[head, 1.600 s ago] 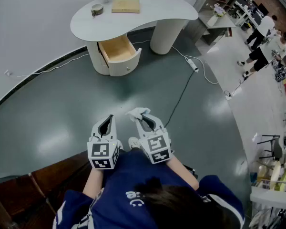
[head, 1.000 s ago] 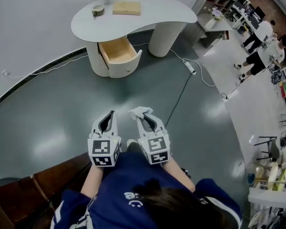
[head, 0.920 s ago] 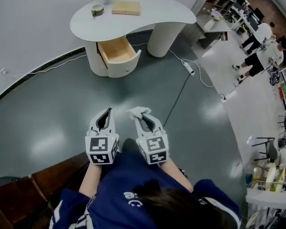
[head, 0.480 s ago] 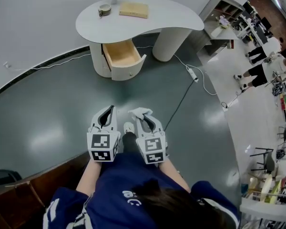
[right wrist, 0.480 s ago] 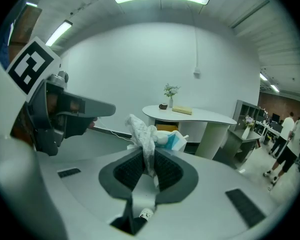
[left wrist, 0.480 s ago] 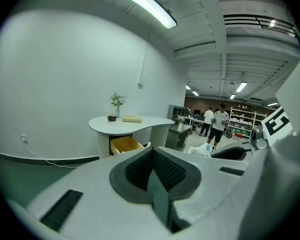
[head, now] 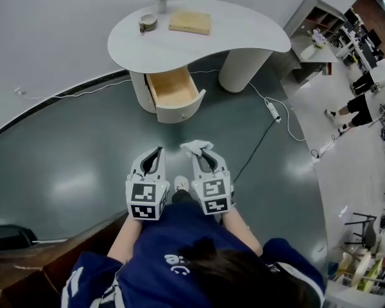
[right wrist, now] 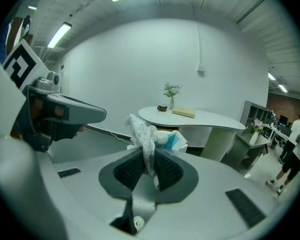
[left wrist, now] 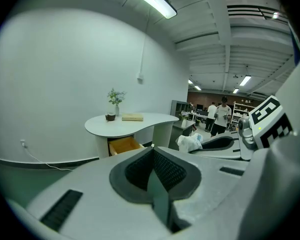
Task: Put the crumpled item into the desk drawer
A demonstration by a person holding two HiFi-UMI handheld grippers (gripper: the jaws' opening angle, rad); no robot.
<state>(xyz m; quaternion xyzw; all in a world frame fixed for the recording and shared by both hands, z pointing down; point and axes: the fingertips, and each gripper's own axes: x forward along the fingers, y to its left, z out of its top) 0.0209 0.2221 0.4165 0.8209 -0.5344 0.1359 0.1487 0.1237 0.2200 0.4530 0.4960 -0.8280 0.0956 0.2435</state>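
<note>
Head view: right gripper (head: 203, 154) is clenching 1 crumpled white item (head: 195, 147) between its jaws, above the floor (head: 70, 153), well apart from the open desk drawer (head: 172, 88). Left gripper (head: 155, 156) is pressing its jaws together, carrying nothing.

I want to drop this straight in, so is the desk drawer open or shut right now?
Open. The drawer stands pulled out from under the desk top, and the head view looks down into its wooden inside.
</note>
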